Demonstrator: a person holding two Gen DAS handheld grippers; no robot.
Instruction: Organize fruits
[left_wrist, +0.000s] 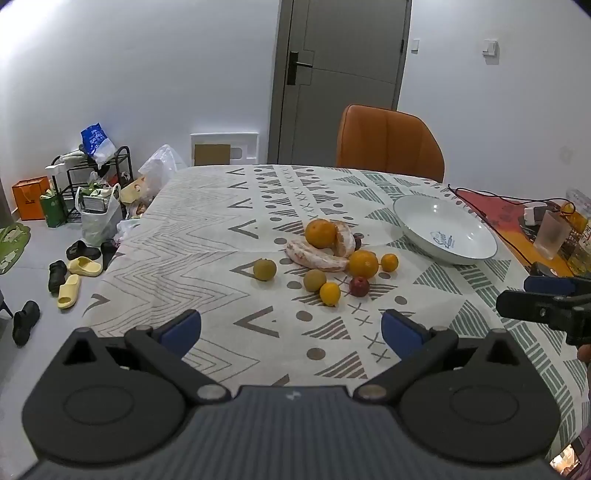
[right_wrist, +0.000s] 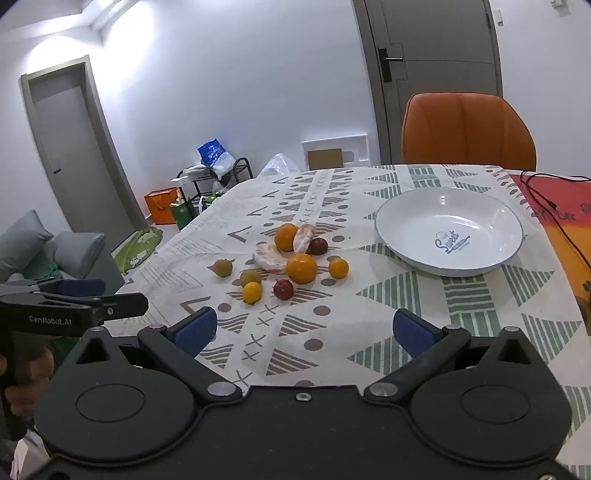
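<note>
A cluster of fruit lies mid-table: two large oranges (left_wrist: 320, 233) (left_wrist: 363, 264), peeled pomelo pieces (left_wrist: 316, 256), small yellow-orange fruits (left_wrist: 330, 293), greenish-brown round fruits (left_wrist: 265, 269) and a dark red one (left_wrist: 359, 287). The same cluster shows in the right wrist view, with an orange (right_wrist: 301, 268) at its middle. An empty white bowl (left_wrist: 476, 251) (right_wrist: 480, 221) sits right of the fruit. My left gripper (left_wrist: 291, 328) is open, hovering short of the fruit with nothing between its fingers. My right gripper (right_wrist: 304, 328) is open too, nearer the bowl's side.
A patterned tablecloth (left_wrist: 221, 236) covers the table. An orange chair (left_wrist: 388, 144) stands at the far edge. A glass (left_wrist: 552, 234), cables and a red-orange mat (right_wrist: 554, 221) lie at the right. Shoes, bags and a rack (left_wrist: 92, 177) crowd the floor at left.
</note>
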